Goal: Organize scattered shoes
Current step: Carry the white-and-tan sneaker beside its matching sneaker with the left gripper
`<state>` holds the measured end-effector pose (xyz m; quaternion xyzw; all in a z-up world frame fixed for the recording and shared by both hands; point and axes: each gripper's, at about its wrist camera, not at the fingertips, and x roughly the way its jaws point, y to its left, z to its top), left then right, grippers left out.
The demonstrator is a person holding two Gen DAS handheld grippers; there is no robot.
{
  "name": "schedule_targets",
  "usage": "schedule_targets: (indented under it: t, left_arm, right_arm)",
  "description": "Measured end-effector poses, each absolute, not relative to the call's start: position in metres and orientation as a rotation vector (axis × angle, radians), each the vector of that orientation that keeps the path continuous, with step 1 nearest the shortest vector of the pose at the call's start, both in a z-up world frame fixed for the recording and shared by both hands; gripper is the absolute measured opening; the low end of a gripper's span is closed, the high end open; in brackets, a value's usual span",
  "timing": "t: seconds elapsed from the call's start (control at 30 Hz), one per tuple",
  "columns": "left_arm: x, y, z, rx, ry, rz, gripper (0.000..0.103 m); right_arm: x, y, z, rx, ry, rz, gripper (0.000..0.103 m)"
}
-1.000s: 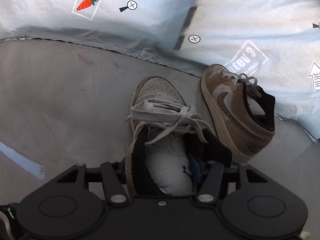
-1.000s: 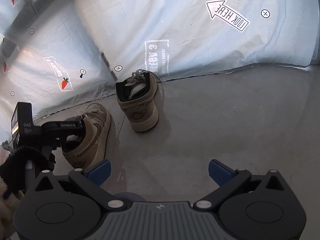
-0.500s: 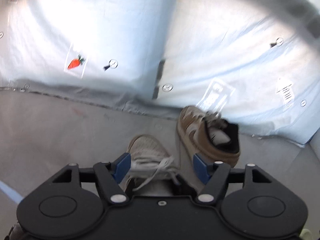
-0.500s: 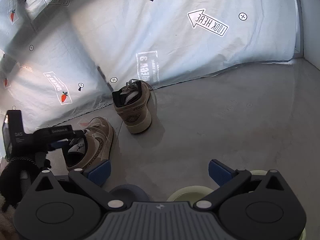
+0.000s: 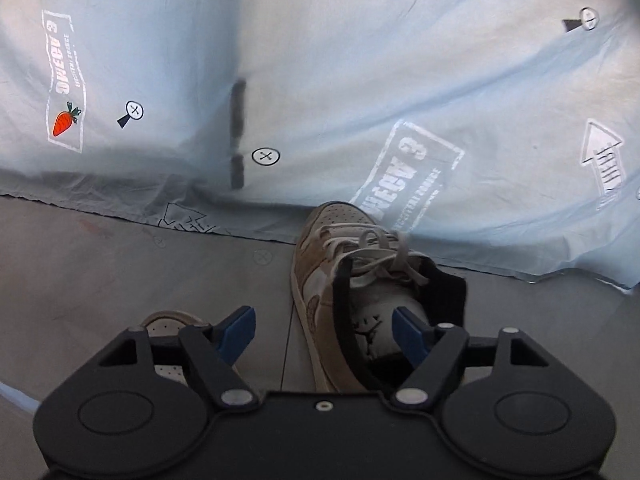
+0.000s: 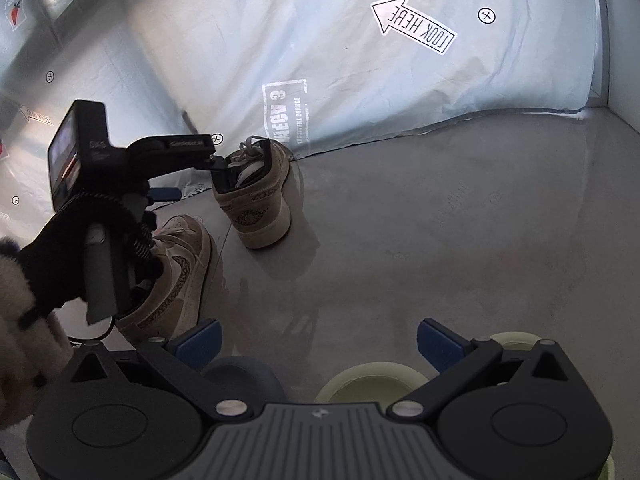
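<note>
Two tan suede sneakers stand on the grey floor by the sheet-covered wall. The far sneaker (image 5: 352, 280) (image 6: 256, 196) stands upright, toe toward the sheet. My left gripper (image 5: 324, 332) is open; its right fingertip (image 5: 408, 332) sits inside the shoe's collar and the left one (image 5: 236, 328) is outside, straddling the inner collar wall. The near sneaker (image 6: 176, 272) stands on the floor, its toe (image 5: 168, 320) showing under my left gripper. My right gripper (image 6: 316, 340) is open and empty, low over bare floor, well short of both shoes.
A pale blue printed sheet (image 5: 360, 80) hangs behind the shoes and lies on the floor edge. Below my right gripper are a grey rounded object (image 6: 244, 376) and a pale green round object (image 6: 372, 380). A white wall corner (image 6: 616, 40) stands far right.
My left gripper let go of the near sneaker, opened, lifted and moved right onto the far sneaker's collar. My right gripper drew back and tilted; the round objects came into view.
</note>
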<state>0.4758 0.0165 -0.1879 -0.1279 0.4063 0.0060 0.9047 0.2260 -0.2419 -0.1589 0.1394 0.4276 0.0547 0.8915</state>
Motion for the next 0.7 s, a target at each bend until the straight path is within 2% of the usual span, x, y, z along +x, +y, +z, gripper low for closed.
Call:
schedule_targets:
  t: [0.03, 0.07, 0.1, 0.17, 0.33, 0.7]
  left_arm:
    - [0.481, 0.02, -0.194, -0.298, 0.861, 0.011, 0.036]
    - [0.482, 0.02, -0.196, -0.312, 0.861, -0.009, 0.023]
    - [0.482, 0.02, -0.197, -0.323, 0.859, -0.031, 0.02]
    - [0.477, 0.01, -0.197, -0.231, 0.848, -0.052, 0.019]
    - [0.453, 0.007, -0.197, -0.209, 0.856, -0.072, 0.019]
    - [0.363, -0.01, -0.19, -0.037, 0.872, -0.18, 0.018]
  right_arm:
    - [0.228, -0.244, -0.161, 0.294, 0.895, 0.108, 0.103]
    - [0.229, -0.245, -0.162, 0.294, 0.9, 0.104, 0.103]
    - [0.231, -0.246, -0.164, 0.293, 0.904, 0.101, 0.103]
    - [0.235, -0.246, -0.165, 0.287, 0.909, 0.102, 0.103]
    - [0.24, -0.245, -0.163, 0.277, 0.904, 0.12, 0.103]
    - [0.221, -0.24, -0.151, 0.279, 0.866, 0.143, 0.103]
